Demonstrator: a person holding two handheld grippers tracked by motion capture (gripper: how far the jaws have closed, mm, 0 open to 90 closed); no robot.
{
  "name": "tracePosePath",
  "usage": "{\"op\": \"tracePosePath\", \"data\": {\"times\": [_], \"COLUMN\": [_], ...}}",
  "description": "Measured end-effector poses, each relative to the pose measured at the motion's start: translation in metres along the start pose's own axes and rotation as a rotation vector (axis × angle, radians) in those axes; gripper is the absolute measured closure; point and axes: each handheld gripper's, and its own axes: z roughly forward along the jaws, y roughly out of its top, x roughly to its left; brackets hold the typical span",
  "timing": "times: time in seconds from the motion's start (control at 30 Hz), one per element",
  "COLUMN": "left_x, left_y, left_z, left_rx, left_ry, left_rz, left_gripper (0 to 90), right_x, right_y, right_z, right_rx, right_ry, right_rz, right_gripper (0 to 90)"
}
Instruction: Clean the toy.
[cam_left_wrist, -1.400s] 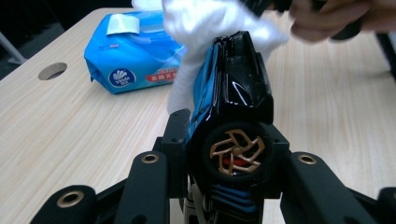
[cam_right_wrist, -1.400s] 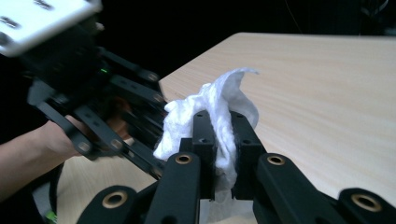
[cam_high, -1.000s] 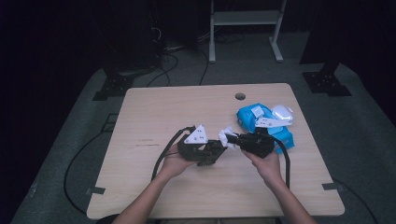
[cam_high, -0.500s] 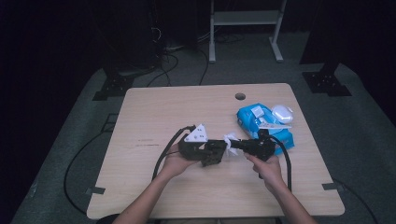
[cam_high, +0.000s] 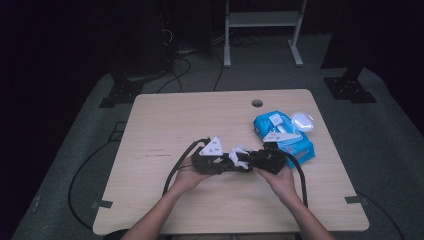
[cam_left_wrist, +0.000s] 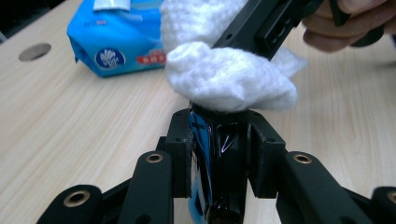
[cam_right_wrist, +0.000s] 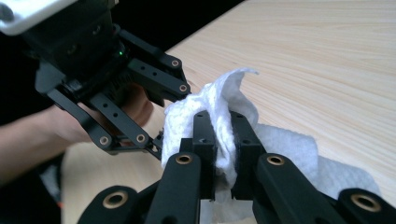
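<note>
left gripper (cam_left_wrist: 219, 140) clamped on glossy black-and-blue object (cam_left_wrist: 219, 154), just above table (cam_high: 165, 120). right gripper (cam_right_wrist: 223, 140) pinching white wet wipe (cam_right_wrist: 224, 116), pressed on object's end. step: wiping object. next: rub wipe along surface, hold object steady. blue wipe pack (cam_high: 285, 135) nearby.

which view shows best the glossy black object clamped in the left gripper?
Left gripper view: the glossy black object with a blue label stands close up between its jaws, white wipe covering its top. High view shows a dark blur there; right gripper view shows wipe hiding it.
</note>
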Motion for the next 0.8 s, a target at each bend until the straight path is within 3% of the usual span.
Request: {"op": "tracePosePath", "data": {"times": [0.27, 0.37, 0.7, 0.8], "left_x": [0.005, 0.007, 0.009, 0.009], "left_y": [-0.019, -0.022, -0.027, -0.025], "left_z": [0.010, 0.011, 0.015, 0.020], "left_rx": [0.059, 0.072, 0.083, 0.099], "left_ry": [-0.018, -0.023, -0.036, -0.034], "left_rz": [-0.027, -0.028, -0.049, -0.059], "left_gripper": [67.0, 67.1, 66.2, 55.3], "right_x": [-0.002, -0.004, -0.006, -0.006], "right_y": [-0.006, -0.007, -0.008, -0.008], "right_z": [0.008, 0.007, 0.011, 0.012], "right_rx": [0.099, 0.111, 0.129, 0.128], "right_ry": [-0.127, -0.169, -0.192, -0.194], "right_rz": [-0.092, -0.116, -0.123, -0.123], "right_gripper": [82.3, 82.3, 82.3, 82.3]}}
